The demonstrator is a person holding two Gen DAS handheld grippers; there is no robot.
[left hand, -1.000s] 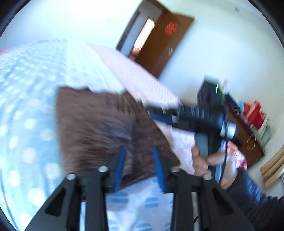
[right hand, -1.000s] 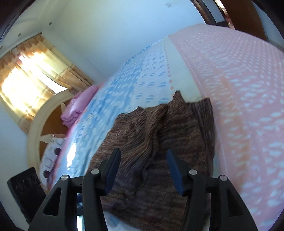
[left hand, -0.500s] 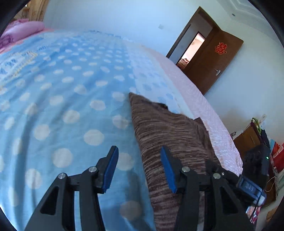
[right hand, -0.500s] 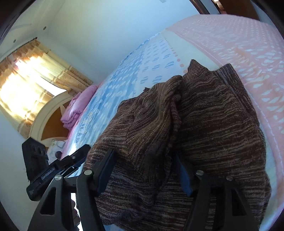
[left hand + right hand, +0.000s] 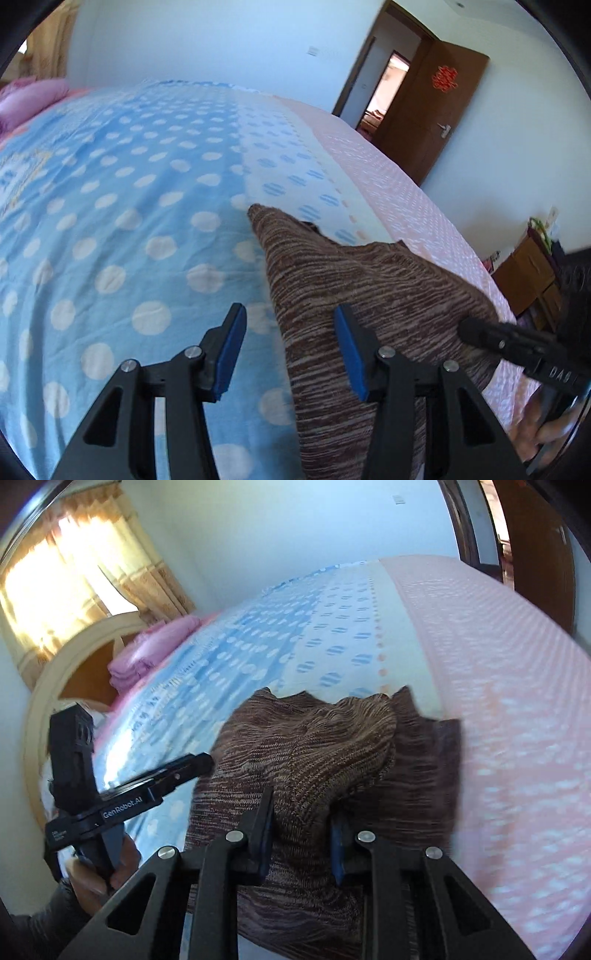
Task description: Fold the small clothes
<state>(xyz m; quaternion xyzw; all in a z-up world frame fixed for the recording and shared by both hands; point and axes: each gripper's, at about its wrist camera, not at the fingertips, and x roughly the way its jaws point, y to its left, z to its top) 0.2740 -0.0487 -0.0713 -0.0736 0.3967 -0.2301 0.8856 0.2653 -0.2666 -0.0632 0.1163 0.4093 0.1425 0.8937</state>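
A brown striped knit garment [image 5: 369, 288] lies on the bed, its left edge running between my left fingers. My left gripper [image 5: 291, 350] is open and empty just above that edge. In the right wrist view the garment [image 5: 314, 746] is bunched into a raised fold, and my right gripper [image 5: 301, 830] has closed on that fold, lifting it. The left gripper [image 5: 147, 794] shows at the left of the right wrist view, and the right gripper's body [image 5: 517, 347] at the right of the left wrist view.
The bed has a blue polka-dot sheet [image 5: 129, 221] and a pink section [image 5: 517, 701] to the right. Pink pillows [image 5: 147, 657] and a curved headboard lie at the far end. A brown door [image 5: 424, 110] and wooden cabinet [image 5: 532, 273] stand beyond the bed.
My right gripper went from open above the garment to closed on a bunched fold, lifting it. My left gripper swung left to the garment's left edge and stayed open.
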